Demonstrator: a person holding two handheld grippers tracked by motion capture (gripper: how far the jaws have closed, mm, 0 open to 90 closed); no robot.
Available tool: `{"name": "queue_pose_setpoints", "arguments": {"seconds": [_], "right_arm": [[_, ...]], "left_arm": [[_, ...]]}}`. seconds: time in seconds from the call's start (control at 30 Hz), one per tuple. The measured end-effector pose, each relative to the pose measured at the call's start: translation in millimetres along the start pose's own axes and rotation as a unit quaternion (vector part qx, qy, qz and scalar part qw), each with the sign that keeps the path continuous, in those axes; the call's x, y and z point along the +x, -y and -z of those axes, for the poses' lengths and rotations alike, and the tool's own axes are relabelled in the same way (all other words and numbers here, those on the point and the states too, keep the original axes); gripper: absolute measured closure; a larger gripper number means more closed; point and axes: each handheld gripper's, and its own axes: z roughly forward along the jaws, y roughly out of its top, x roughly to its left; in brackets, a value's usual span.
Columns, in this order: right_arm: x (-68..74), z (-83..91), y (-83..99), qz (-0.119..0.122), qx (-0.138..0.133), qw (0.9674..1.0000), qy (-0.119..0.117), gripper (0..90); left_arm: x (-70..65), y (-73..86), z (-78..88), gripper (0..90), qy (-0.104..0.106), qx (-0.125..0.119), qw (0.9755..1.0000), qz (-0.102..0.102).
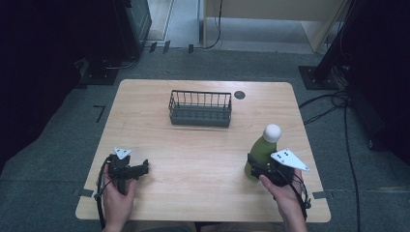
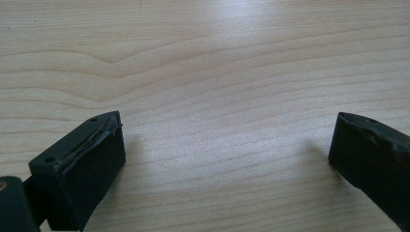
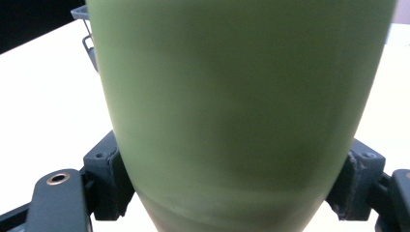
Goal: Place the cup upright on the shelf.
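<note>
The right gripper (image 1: pixel 255 166) has its two black jaws pressed against the lower body of the tall green plastic bottle with a rounded white cap (image 1: pixel 262 150), one jaw on each flank, as the right gripper view makes plain where the green bottle (image 3: pixel 241 111) fills the space between the pads. So the grasp looks done. In the high view the bottle stands upright at the right side of the pale wooden desk (image 1: pixel 203 159), near the front edge, and whether its base is touching the wood or just off it cannot be told from here. What is left, as I judge it, is the carry: the dark grey wire basket (image 1: pixel 199 108) sits empty at the far middle of the desk, well apart from the bottle, and nothing has gone into it yet. If that basket is the goal, the lift, the move across and the release all remain. The left gripper (image 1: pixel 140 169) rests low over the desk at the front left, its jaws spread wide with only bare wood grain between them in the left gripper view (image 2: pixel 227 164), holding nothing and well apart from both bottle and basket.
</note>
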Motion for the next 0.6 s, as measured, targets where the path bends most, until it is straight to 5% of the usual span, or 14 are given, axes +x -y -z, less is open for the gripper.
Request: {"name": "queue_pose_setpoints", "arguments": {"seconds": [0.6], "right_arm": [[29.2, -30.6, -43.8, 0.014, -0.006, 0.999, -0.043, 20.2]], "left_arm": [[-0.3, 0.0, -0.1, 0.1, 0.002, -0.001, 1.0, -0.003]]}}
